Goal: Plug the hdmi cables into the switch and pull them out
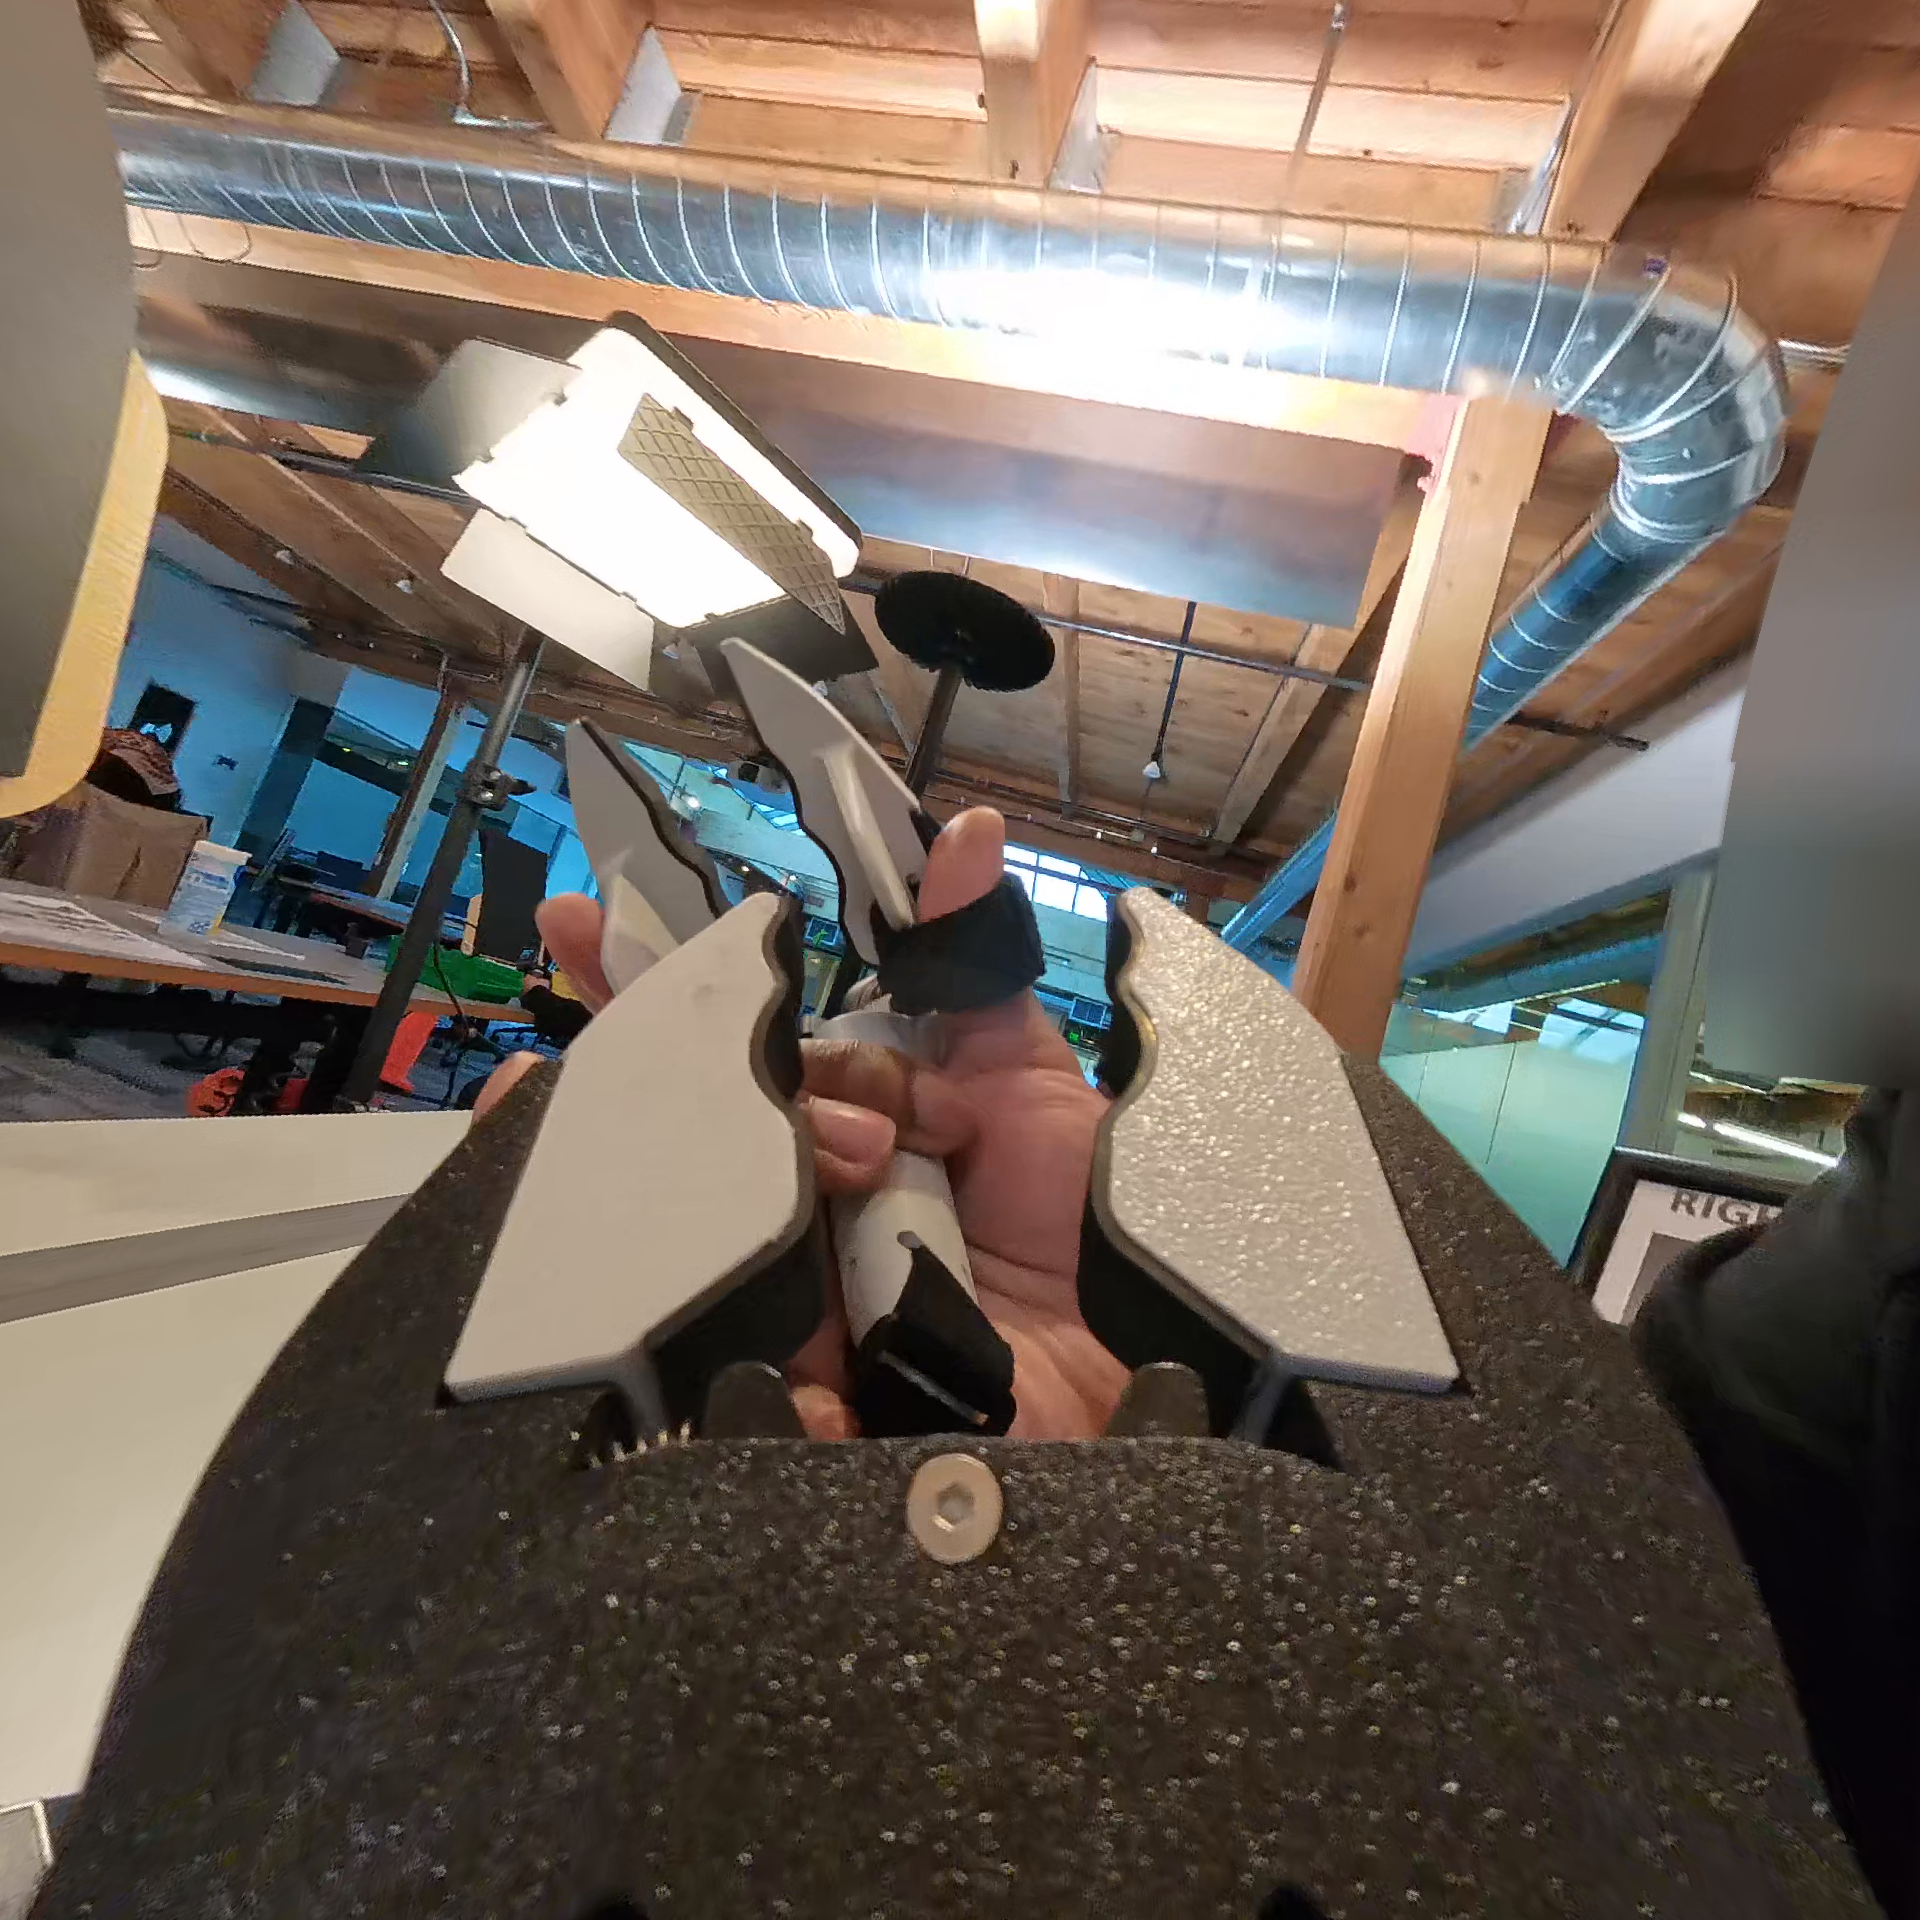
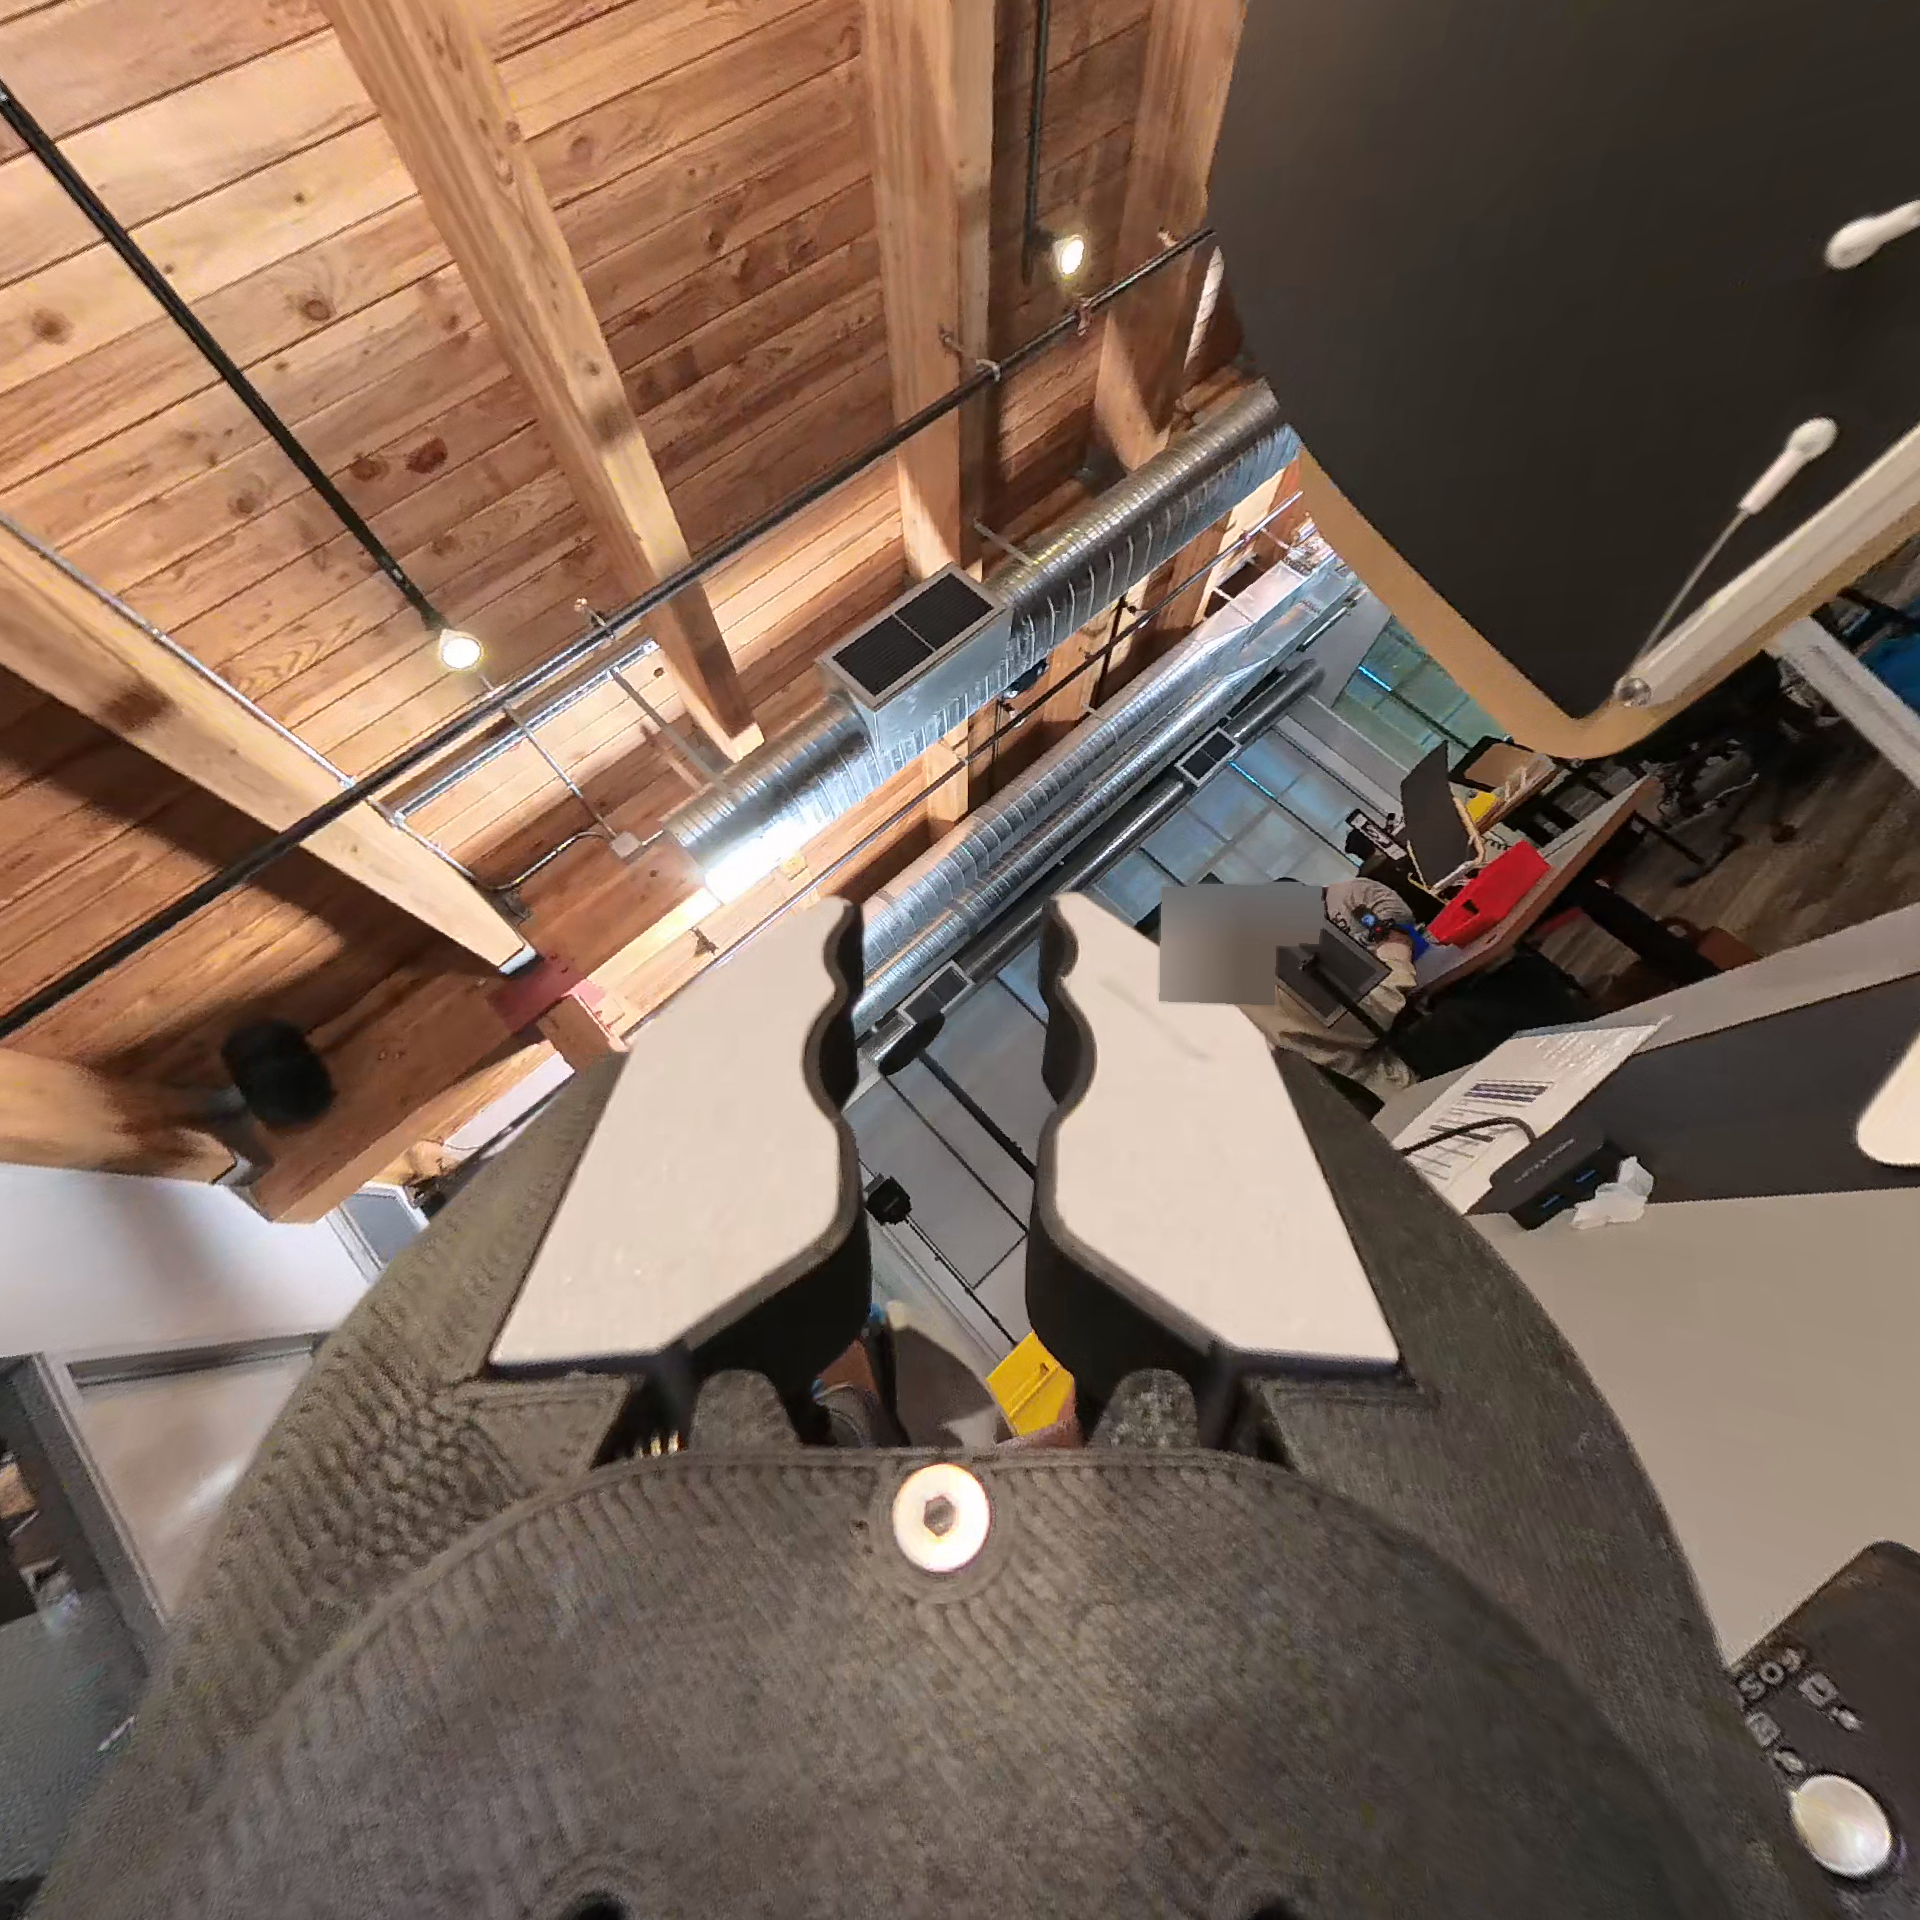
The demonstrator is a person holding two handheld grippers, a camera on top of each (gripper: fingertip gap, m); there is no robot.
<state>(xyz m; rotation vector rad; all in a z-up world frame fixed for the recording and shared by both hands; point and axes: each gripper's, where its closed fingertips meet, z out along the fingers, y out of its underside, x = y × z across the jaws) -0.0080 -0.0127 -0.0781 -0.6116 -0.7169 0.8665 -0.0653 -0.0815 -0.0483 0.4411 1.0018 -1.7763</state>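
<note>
1. Fingers first: the left gripper [image 1: 951, 925] is spread wide with nothing between its tips, tilted up at the ceiling. Behind it a hand [image 1: 997, 1132] holds the other gripper, also gaping.
2. Right gripper [image 2: 951, 935] is parted by a moderate gap, empty too, aimed at the wooden ceiling [image 2: 312, 364].
3. Task stuff: a small black box that's probably the switch [image 2: 1553, 1174] sits on the desk [image 2: 1714, 1351] near its far edge, beside a paper sheet [image 2: 1538, 1081], one cable already running out the back. Loose hdmi cables aren't in view.
4. Doing it well, imo: tip both grippers down to the desk, find a plug, grab the plug body, not the cord, and brace the switch with the other gripper.
</note>
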